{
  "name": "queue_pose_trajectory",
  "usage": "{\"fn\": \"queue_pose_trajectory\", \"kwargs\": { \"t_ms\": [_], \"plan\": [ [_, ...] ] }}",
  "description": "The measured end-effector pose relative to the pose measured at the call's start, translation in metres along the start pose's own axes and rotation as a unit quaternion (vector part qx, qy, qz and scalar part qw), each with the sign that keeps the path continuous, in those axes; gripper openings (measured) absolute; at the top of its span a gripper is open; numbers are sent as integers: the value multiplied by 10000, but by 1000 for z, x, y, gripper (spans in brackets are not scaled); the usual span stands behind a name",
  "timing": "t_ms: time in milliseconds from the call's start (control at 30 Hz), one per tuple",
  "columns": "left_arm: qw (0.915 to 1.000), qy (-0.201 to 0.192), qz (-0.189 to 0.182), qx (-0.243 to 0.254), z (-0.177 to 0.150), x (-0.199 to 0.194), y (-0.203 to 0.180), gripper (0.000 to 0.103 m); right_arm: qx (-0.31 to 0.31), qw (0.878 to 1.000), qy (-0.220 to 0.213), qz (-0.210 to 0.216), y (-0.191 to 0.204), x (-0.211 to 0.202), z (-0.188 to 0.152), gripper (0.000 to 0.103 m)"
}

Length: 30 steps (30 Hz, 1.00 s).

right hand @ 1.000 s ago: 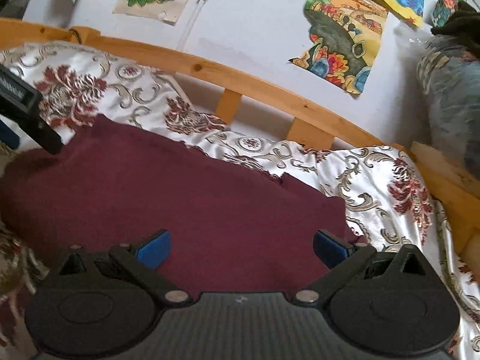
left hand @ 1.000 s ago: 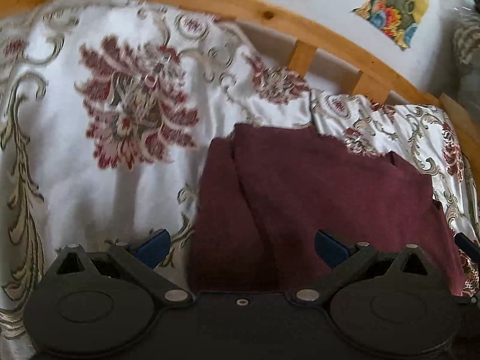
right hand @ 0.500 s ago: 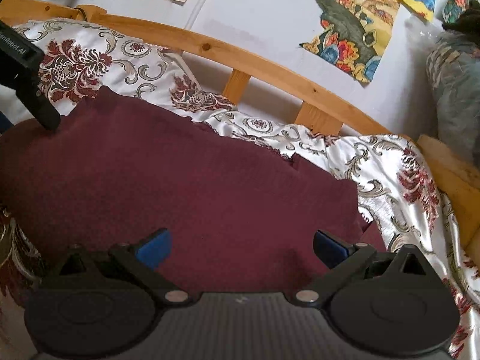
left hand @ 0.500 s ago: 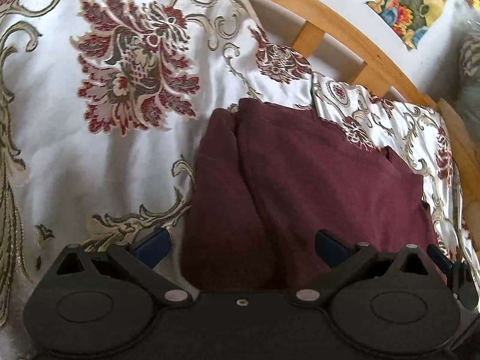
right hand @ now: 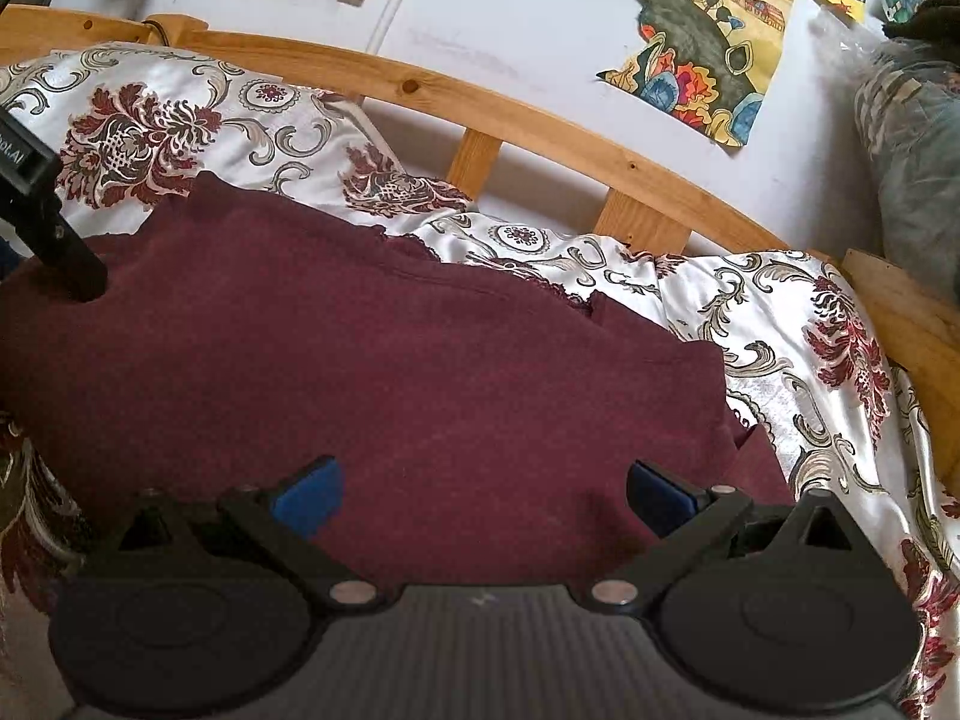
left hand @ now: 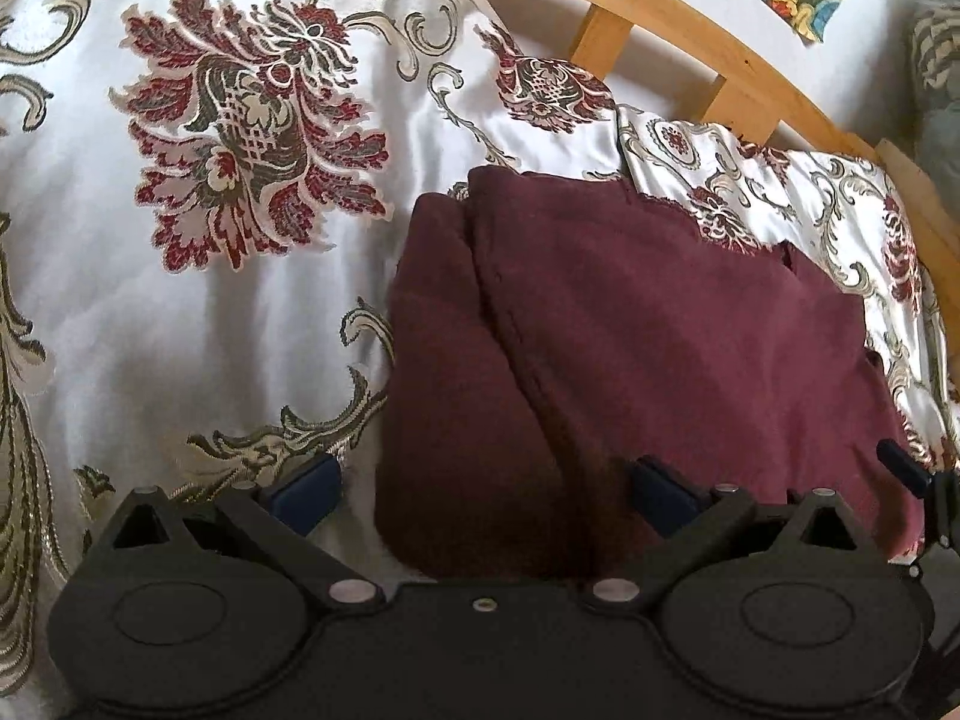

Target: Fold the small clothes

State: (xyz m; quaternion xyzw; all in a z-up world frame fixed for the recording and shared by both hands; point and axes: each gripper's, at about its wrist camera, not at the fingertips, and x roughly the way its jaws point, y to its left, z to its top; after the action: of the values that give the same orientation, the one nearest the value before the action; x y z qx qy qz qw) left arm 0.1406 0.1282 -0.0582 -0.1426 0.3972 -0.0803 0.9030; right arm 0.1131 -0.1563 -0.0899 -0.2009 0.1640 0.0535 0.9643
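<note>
The dark maroon knitted garment (left hand: 660,330) lay spread on the bed, folded into a broad, roughly rectangular slab; its fabric was matte and slightly fuzzy, of one plain colour without print. In the left wrist view a long fold ran from the far edge down toward the near edge, parting a narrower strip on the left from the wider panel on the right; the left strip bulged softly, its outer edge rounded. In the right wrist view the same garment (right hand: 390,372) lay mostly flat and smooth; its far edge was uneven, with a small notch at the far right; a lower layer peeked out at the near right corner.
</note>
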Motion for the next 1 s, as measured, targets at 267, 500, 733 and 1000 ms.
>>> {"fn": "queue_pose_trajectory", "kwargs": {
  "t_ms": [267,500,733,1000],
  "plan": [
    [9998,-1,88,195,-1,1,-3,102,68,10000,30,50,-1,1,0,103],
    [9993,-17,151,352,-2,3,-6,102,141,9998,80,115,-3,3,0,103],
    [9972,-139,213,700,-4,4,-11,102,684,9947,451,617,-27,11,3,103],
    [9900,-481,134,1322,-8,-4,-23,101,765,9967,258,97,-42,-17,-1,103]
  ]
}}
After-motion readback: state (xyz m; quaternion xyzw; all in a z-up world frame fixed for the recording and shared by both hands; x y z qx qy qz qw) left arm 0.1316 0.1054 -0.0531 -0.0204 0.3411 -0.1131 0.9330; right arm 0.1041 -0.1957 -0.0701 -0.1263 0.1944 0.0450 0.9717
